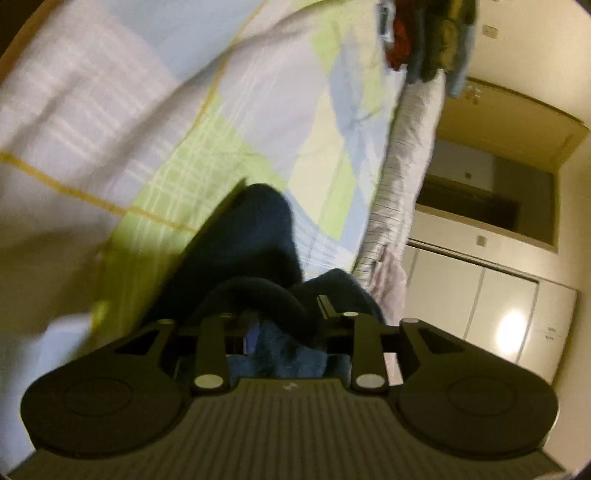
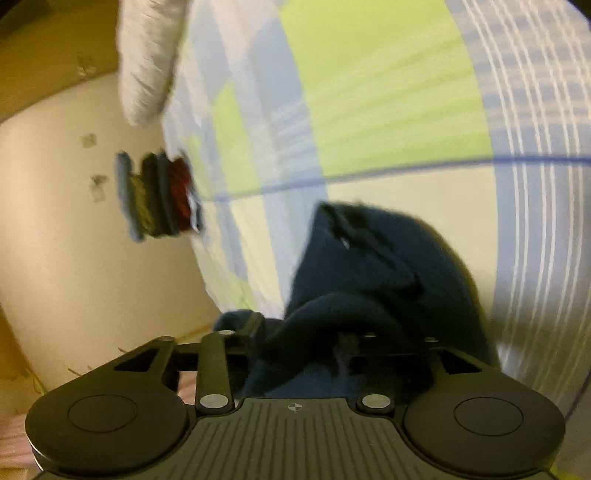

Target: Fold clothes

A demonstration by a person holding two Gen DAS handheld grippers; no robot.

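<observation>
Checked bedding in green, blue and white covers the bed (image 1: 155, 110) and fills most of both views; cupboard doors (image 1: 480, 295) stand at 3 o'clock in the left view. Both pictures are smeared, so fine detail is lost.

A dark navy garment (image 1: 251, 236) hangs bunched in front of both grippers, its bulk trailing toward the bedding. In the right view the same cloth (image 2: 376, 258) shows a seam or collar edge near its top, but which kind of garment it is I cannot tell. At 1 o'clock in the left view, at the bed's far edge, sits a pile (image 1: 424, 33) of red, blue and olive clothes; the right view shows it at 9 o'clock as neat layers (image 2: 159, 195), which look folded.

My guess at progress: some clothes lie stacked, and the navy piece is not folded. It is rumpled and held up, not laid flat. Whether it is being lifted to spread out or carried mid-fold, the blur will not settle.

On the left gripper (image 1: 284, 317), a roll of navy cloth arches across the front and drops between the jaws; they seem drawn in on it. On the right gripper (image 2: 332, 332), cloth likewise loops over and fills the gap, and the jaws appear clamped on it. The fingertips themselves are buried under fabric on both, so the grip is a judgement.
</observation>
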